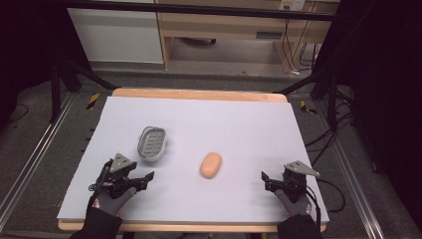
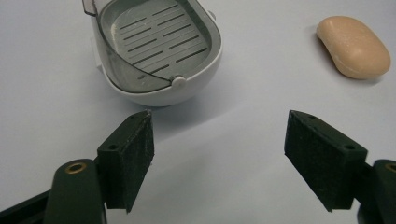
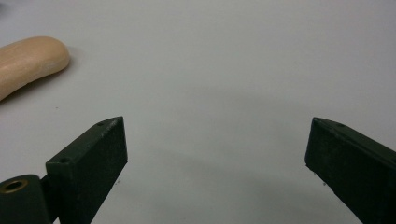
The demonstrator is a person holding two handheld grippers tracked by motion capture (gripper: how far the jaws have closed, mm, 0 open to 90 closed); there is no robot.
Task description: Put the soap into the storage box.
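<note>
From the high view I see a pale grey sheet (image 1: 239, 129) covering the wooden table (image 1: 199, 93), with my two gloved hands coming in from the bottom edge. My left gripper (image 1: 148, 179) sits at the lower left of the frame and my right gripper (image 1: 264, 179) at the lower right, well apart from each other. Both have their jaws spread wide with nothing between them; in each gripper view bare sheet shows between the two black pads.

An oval grey plastic soap dish with a slotted insert (image 1: 152, 143) stands left of centre, just above and beside the left gripper. In the left gripper view the dish (image 2: 159, 51) is at the upper left, close ahead of the left jaw but not touching it. A peach-coloured oval bar of soap (image 1: 210, 165) lies on the sheet near the middle, between the grippers and apart from the dish. It shows at the upper right of the left gripper view (image 2: 353, 45) and at the upper left edge of the right gripper view (image 3: 28, 63).
</note>
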